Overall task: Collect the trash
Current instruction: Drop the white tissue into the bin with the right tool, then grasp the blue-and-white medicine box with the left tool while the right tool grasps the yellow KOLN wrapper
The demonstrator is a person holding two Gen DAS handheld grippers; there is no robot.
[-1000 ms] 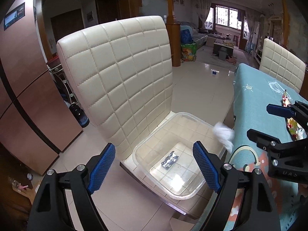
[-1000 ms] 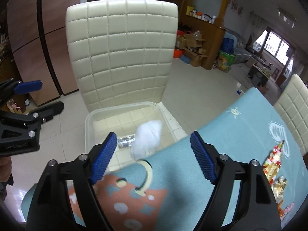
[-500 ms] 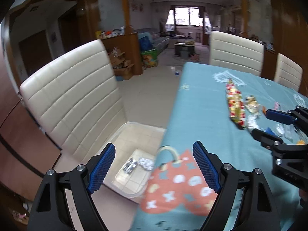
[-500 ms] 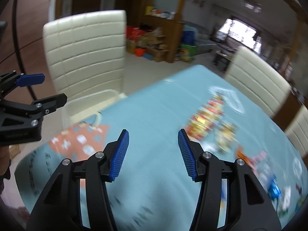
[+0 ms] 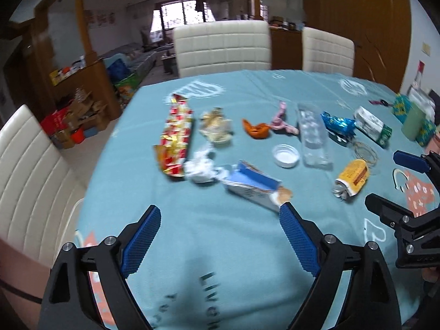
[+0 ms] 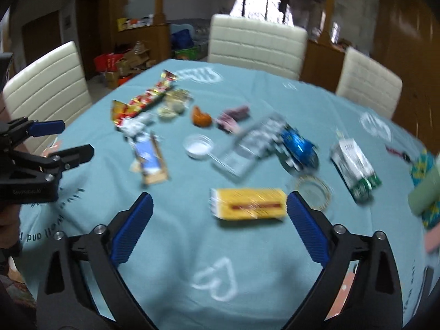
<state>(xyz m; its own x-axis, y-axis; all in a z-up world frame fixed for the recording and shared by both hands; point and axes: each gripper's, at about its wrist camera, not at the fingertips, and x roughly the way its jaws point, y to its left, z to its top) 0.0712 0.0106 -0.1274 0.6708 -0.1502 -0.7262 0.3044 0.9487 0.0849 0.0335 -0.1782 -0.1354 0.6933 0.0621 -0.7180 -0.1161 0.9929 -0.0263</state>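
— Both grippers have swung away from the clear bin on the chair and now face the table; the tissue that was dropping a second ago is out of sight, and so is the bin.

— What are they holding?

— Nothing. The left gripper (image 5: pixel 220 221) hangs over the teal tablecloth (image 5: pixel 220 250) with its fingers spread wide, and the right gripper (image 6: pixel 218 210) is just as wide open and empty.

— So which piece goes next?

— My guess is the yellow wrapper (image 6: pixel 247 203), which lies flat on the cloth right between the right fingertips. The left one points toward the blue-and-silver packet (image 5: pixel 254 188) and the crumpled white wad (image 5: pixel 199 166) beside it. Farther back lie the red-and-gold snack bag (image 5: pixel 177 133), a white lid (image 5: pixel 286 155), a clear plastic tray (image 5: pixel 313 134) and a shiny blue wrapper (image 5: pixel 338 123).

— Any advice?

— Slow down first; the view is blurred with motion. A flat wrapper is hard to pinch off cloth, so I would come down steeply across its narrow width, press lightly, and close so the film buckles up between the pads without gathering the tablecloth. The glass dish (image 6: pixel 313 189) sits just beside it, near the right finger, so keep clear of that.
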